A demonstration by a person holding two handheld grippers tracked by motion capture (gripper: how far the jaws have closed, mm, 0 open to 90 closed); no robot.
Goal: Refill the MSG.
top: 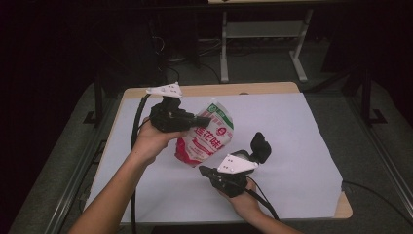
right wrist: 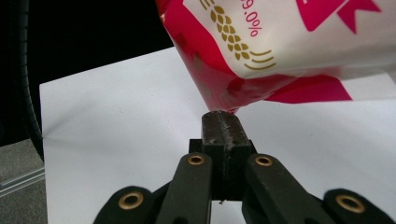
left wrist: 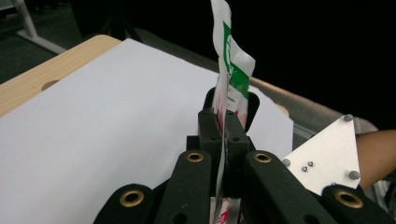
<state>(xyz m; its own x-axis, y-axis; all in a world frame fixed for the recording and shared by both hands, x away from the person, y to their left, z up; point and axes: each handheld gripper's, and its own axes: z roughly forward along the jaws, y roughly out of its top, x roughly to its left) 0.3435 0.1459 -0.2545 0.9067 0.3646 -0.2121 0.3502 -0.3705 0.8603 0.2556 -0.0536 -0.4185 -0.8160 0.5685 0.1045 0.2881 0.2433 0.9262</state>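
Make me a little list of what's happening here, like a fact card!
thing held: bag, red and white with a green top
left gripper: shut on the bag's edge
right gripper: shut, with nothing between its jaws, its tip at the bag's bottom corner
bag's pose: lifted and tilted, top end up
table: wooden, under a white sheet
person: left hand and right hand each hold a gripper

One pouch (top: 207, 134), red, white and green. Two grippers: left gripper (top: 204, 118) and right gripper (top: 203, 170). One white sheet (top: 292, 146) covers one wooden worktop (top: 229, 89). Two hands, one per gripper.
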